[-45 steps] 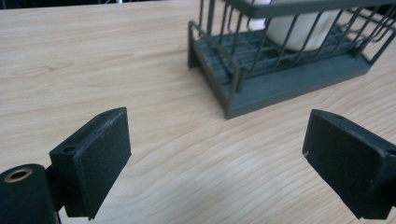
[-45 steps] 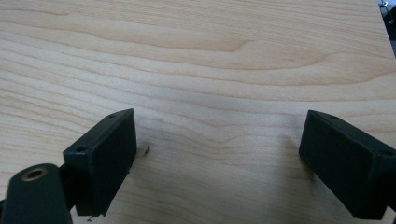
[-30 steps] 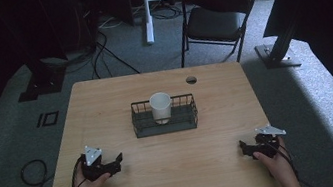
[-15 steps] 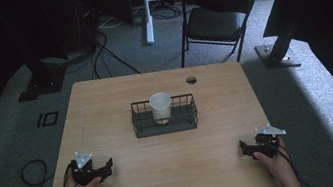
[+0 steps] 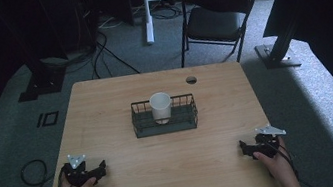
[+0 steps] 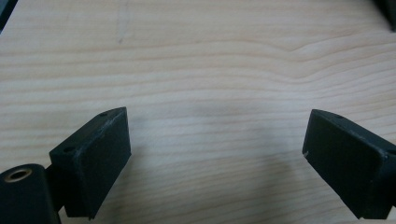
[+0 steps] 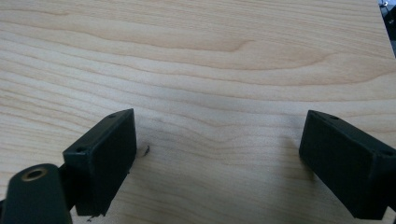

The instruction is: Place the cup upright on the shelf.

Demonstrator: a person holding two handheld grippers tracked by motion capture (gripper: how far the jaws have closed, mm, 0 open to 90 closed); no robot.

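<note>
moved: left gripper [image 5: 96, 169] is sliding toward lower left of the frame
jaws: both are standing wide, holding nothing, right gripper [image 5: 247, 147] too
risk: white cup [image 5: 160, 107] tipping in wire basket [image 5: 165, 126] if clipped

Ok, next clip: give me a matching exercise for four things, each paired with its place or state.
1 white paper cup
2 black wire basket
3 left gripper
4 dark folding chair

a beyond the table's far edge
b near left corner, fingers open, empty
c standing in the basket
d middle of the light wooden table

Pairs: 1-c, 2-d, 3-b, 4-a
</note>
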